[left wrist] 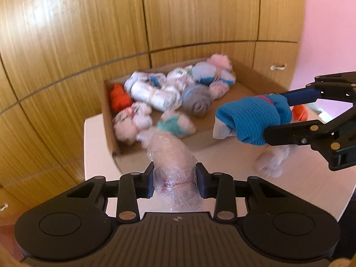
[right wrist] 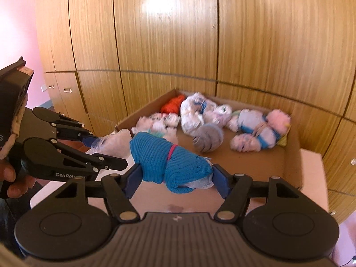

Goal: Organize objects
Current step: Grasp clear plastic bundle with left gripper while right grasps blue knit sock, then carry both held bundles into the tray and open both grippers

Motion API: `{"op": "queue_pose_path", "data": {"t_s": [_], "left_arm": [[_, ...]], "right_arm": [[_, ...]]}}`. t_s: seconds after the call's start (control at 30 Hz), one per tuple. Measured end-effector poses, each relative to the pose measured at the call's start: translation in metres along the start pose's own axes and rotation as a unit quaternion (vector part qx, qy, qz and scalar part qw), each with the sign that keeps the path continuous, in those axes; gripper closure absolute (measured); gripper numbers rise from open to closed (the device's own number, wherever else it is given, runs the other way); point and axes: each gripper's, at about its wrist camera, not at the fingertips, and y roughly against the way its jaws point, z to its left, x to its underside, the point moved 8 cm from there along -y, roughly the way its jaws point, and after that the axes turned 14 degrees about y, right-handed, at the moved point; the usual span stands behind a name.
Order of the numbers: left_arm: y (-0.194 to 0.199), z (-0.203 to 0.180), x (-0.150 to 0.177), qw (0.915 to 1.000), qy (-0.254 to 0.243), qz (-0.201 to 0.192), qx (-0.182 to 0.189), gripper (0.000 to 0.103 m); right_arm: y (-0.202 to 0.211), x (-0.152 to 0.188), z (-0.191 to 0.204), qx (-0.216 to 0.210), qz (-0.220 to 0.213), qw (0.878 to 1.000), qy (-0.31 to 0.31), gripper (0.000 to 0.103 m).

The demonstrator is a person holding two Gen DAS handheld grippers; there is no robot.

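My left gripper point(left wrist: 174, 178) is shut on a pale sock roll wrapped in clear plastic point(left wrist: 169, 153), held above the white table just in front of the cardboard box point(left wrist: 109, 120). My right gripper point(right wrist: 175, 175) is shut on a blue knitted sock roll point(right wrist: 160, 155) with a pink band, also held in the air near the box's front edge. In the left wrist view the right gripper point(left wrist: 273, 114) and its blue roll point(left wrist: 244, 118) are at the right. In the right wrist view the left gripper point(right wrist: 106, 151) and its wrapped roll point(right wrist: 118, 142) are at the left.
The box point(right wrist: 293, 155) holds several rolled sock bundles, among them an orange one point(left wrist: 119, 99) and a grey one point(left wrist: 198, 102). A loose pale bundle point(left wrist: 271, 164) lies on the table point(left wrist: 95, 146) under the right gripper. Wooden cabinet doors point(left wrist: 89, 33) stand close behind the box.
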Motion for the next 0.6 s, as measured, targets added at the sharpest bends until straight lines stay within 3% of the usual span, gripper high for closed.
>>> {"op": "queue_pose_path", "data": {"t_s": [0.3,0.6], "left_arm": [[-0.005,-0.056,-0.055,0.9982,-0.042,-0.013,0.041,0.061],[-0.069,-0.109,-0.087,0.9944,-0.072,0.021,0.074,0.061]], "right_arm": [[0.019,-0.014,-0.066,0.058,0.003,0.998,0.006,0.039],[-0.010,-0.010,-0.124,0.069,0.034,0.997,-0.012,0.039]]}}
